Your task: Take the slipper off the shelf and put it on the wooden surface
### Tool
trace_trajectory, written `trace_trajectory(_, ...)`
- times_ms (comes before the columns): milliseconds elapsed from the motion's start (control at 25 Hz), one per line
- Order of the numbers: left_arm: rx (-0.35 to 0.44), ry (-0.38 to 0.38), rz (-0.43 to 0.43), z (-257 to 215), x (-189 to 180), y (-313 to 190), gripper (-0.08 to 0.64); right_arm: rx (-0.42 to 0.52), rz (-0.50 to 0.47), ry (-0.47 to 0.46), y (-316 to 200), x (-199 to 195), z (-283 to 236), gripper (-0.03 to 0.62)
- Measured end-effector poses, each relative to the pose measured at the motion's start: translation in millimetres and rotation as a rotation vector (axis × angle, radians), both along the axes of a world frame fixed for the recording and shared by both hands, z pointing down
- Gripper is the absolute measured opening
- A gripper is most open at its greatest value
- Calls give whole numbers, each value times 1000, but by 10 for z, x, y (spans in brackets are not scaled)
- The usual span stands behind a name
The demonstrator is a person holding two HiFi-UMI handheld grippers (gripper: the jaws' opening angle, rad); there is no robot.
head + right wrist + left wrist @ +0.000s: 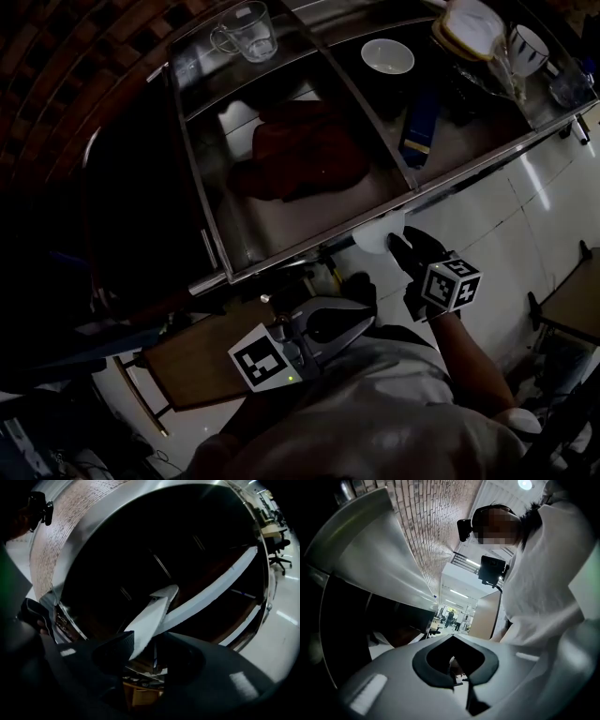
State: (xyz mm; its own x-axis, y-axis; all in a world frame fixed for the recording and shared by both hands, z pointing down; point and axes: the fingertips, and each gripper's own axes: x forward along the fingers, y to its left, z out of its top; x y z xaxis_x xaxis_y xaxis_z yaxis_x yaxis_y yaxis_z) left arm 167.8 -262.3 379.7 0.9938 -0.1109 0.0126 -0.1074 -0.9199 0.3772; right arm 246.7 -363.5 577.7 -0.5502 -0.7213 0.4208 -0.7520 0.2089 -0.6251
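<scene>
The white slipper (378, 234) sticks out over the front edge of the metal shelf (281, 251). In the right gripper view the slipper (152, 611) stands edge-on between the jaws. My right gripper (400, 246) (150, 641) is open around it: the left pad lies against the slipper and a gap shows on the other side. Lower down, in front of the person's body, my left gripper (347, 314) (454, 639) is shut with nothing in it. The wooden surface (192, 361) lies below the shelf at the lower left.
On the shelf are a glass mug (246, 33), a white bowl (387, 56), a dark red cloth (305, 150) and a blue box (419, 117). A striped cup (527, 49) stands at the far right. White floor tiles (506, 216) spread to the right.
</scene>
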Motion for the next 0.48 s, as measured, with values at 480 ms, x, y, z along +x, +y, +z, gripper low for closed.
trace_trajectory(480, -14, -40, -26, 115, -17, 33, -8, 69, -25, -121, 91, -48, -353, 32)
